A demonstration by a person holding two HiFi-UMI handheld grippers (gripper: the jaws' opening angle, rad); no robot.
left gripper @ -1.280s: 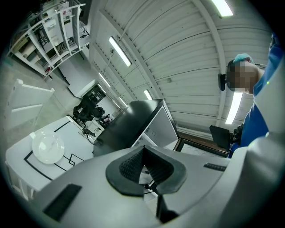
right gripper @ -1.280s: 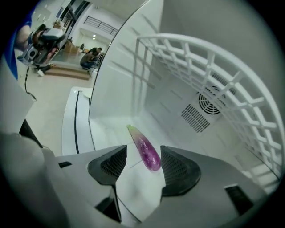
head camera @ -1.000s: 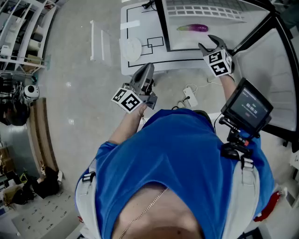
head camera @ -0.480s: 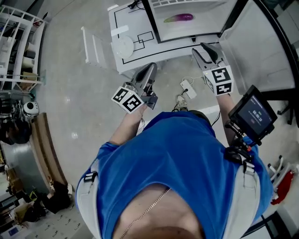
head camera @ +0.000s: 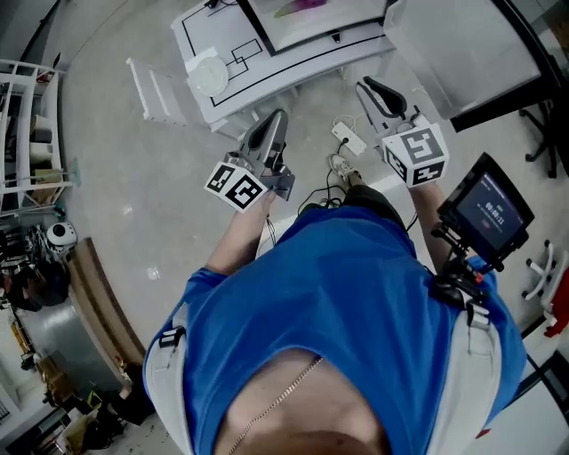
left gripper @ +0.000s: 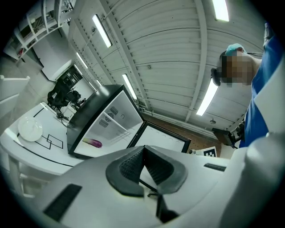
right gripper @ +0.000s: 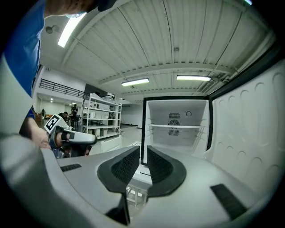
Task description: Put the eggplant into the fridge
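Note:
The purple eggplant (head camera: pixel 300 6) lies inside the open fridge (head camera: pixel 331 24), on its floor; in the left gripper view the eggplant (left gripper: pixel 92 143) shows low in the white fridge (left gripper: pixel 113 119). Both grippers are held well back from it, over the floor. My left gripper (head camera: pixel 277 116) (left gripper: pixel 143 149) is shut with nothing in it. My right gripper (head camera: pixel 368 86) (right gripper: pixel 143 152) faces the fridge's open front, its jaws closing to a narrow gap with nothing between them. The fridge door (head camera: pixel 449 49) (right gripper: pixel 249 129) stands open at the right.
The fridge rests on a white table (head camera: pixel 233 96) marked with black lines, with a white plate (head camera: pixel 208 77) on its left part. A white rack (head camera: pixel 156 91) stands beside it. A power strip (head camera: pixel 348 138) and cables lie on the floor. Shelving (head camera: pixel 27 115) is far left.
Both grippers and the view have drawn back from the fridge, which has slid to the top of the frame. The right jaws have narrowed from wide open. The eggplant has stayed inside.

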